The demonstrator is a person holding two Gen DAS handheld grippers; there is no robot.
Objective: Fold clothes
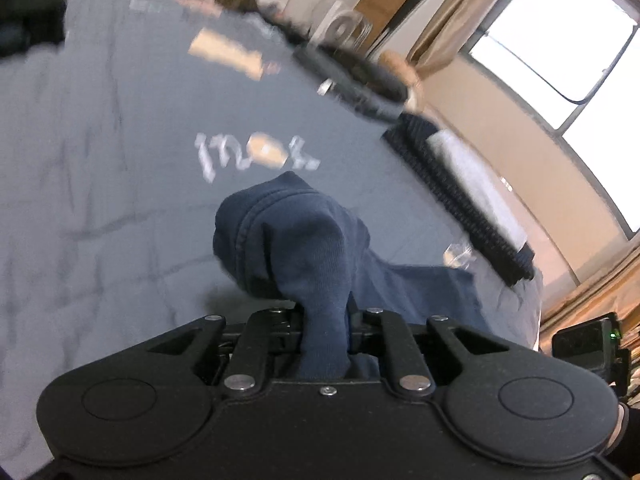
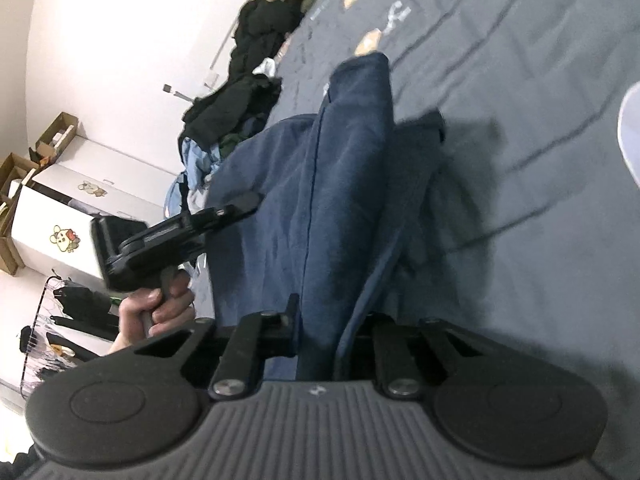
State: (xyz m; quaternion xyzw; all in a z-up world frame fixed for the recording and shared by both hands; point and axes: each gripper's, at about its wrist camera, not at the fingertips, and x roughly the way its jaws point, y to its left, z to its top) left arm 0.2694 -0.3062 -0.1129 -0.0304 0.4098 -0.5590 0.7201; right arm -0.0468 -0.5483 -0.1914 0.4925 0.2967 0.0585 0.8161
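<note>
A navy blue garment bunches up over the grey bedspread. My left gripper is shut on a twisted fold of it, and the cloth hides the fingertips. In the right wrist view the same navy garment stretches away from me in a long ridge above the bedspread. My right gripper is shut on its near edge. The left gripper also shows there at the garment's left side, carried by a hand.
The bedspread carries pale printed letters. A folded stack of dark striped and grey clothes lies at its right edge below a window. A heap of dark and light blue clothes lies by the wall. White cabinets and a wire basket stand on the left.
</note>
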